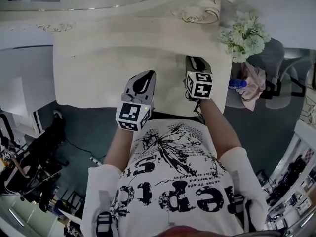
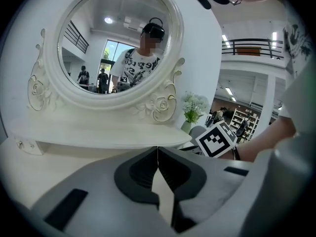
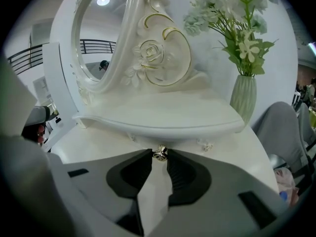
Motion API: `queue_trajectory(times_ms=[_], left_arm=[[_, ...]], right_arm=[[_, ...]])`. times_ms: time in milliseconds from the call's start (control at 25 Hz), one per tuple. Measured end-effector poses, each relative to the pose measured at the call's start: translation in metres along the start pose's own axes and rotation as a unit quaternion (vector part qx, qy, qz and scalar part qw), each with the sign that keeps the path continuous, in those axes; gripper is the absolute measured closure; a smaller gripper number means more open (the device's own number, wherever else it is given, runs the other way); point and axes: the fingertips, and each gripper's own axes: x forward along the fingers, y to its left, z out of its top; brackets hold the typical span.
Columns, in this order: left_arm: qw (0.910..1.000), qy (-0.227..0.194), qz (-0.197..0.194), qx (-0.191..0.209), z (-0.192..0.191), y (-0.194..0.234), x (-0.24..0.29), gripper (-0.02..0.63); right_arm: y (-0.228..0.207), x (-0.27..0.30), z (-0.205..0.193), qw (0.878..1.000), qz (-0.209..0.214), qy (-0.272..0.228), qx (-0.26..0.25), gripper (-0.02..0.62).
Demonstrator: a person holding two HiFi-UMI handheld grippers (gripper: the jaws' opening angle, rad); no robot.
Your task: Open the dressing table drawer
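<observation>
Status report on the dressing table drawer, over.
Left gripper shut, empty. Right gripper shut on small round metal drawer knob, just under white shelf. Pale ribbed flower vase stands aside, right.

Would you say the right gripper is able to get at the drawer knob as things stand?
Likely yes: the right gripper has its fingers closed around the drawer knob, with nothing in between.

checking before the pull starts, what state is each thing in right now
left gripper: shut, nothing between the jaws
right gripper: shut on the drawer knob
drawer: looks shut, no gap showing
vase: upright, flowers in it
</observation>
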Motion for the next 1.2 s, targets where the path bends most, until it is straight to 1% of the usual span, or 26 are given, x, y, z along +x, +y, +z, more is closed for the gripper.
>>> queue_trajectory(times_ms=[120,360,720,1040,1200], left_arm=[[1.0,0.0,-0.003,0.006,0.0,-0.001,-0.002,0.586],[0.9999,0.0,0.004,0.011,-0.001,0.004,-0.009,0.586],[0.9998,0.004,-0.007,0.016,-0.012,-0.011,-0.017,0.586],[0.9997,0.008,-0.009,0.019,-0.016,-0.016,-0.025,0.586],[0.9997,0.008,-0.007,0.02,-0.018,-0.016,-0.029,0.586]], right_arm=[[0.003,-0.005,-0.005,1.0,0.001,0.005,0.007,0.488],[0.01,-0.017,-0.02,1.0,0.009,0.013,0.01,0.488],[0.017,-0.033,-0.04,1.0,0.019,0.023,0.009,0.489],[0.018,-0.039,-0.046,1.0,0.013,0.015,0.012,0.488],[0.018,-0.042,-0.048,0.999,0.007,0.016,0.03,0.488]])
